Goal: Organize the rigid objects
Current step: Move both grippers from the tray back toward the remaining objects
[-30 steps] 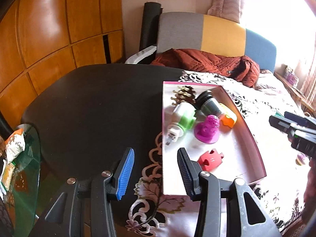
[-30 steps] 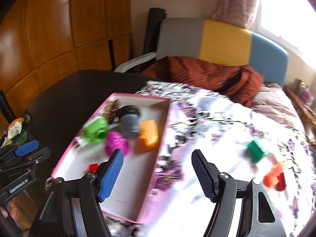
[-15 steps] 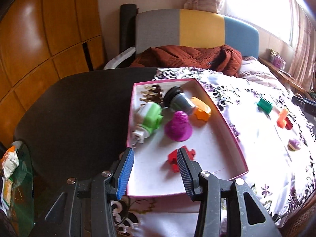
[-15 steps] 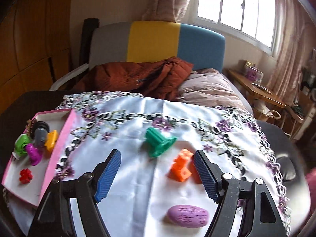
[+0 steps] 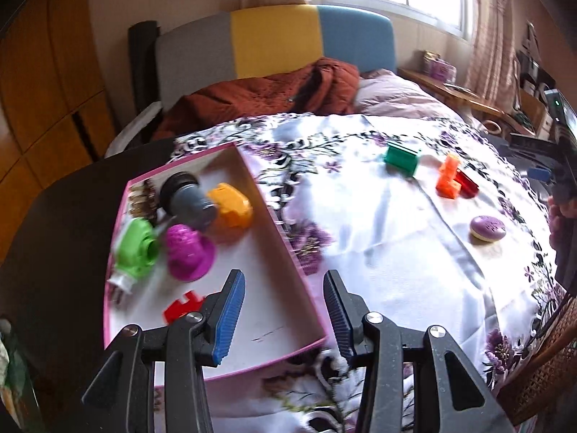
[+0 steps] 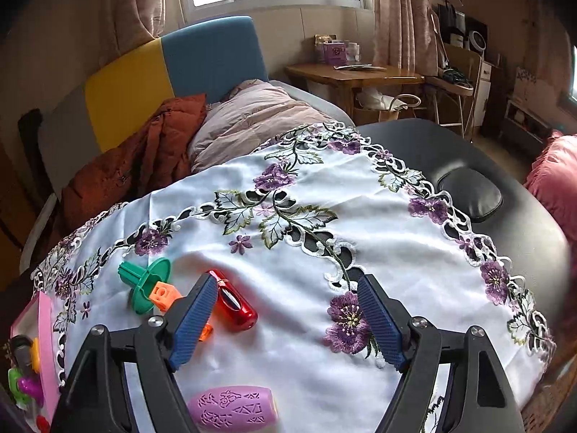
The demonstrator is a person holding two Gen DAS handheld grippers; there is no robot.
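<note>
Where the black worktop shows at the left edge, a pink-walled tray lies half on it and half on the embroidered white cloth. At the tray's far end sit a brown comb-like piece, a grey cylinder on its side and a yellow-orange block. Nearer lie a green and white plug, a glittery magenta cone touching it, and a red puzzle piece.

The left hand-held gripper hangs over the tray's near right corner, jaws apart, holding nothing.

On the cloth toward its right edge, a green flanged piece lies on its side, touching an orange block. Just beside that lies a glossy red capsule. At the near edge lies a lilac oval with a cut pattern on top.

The right hand-held gripper hovers above the cloth with jaws wide apart and empty; its left finger covers part of the orange block, beside the capsule.
</note>
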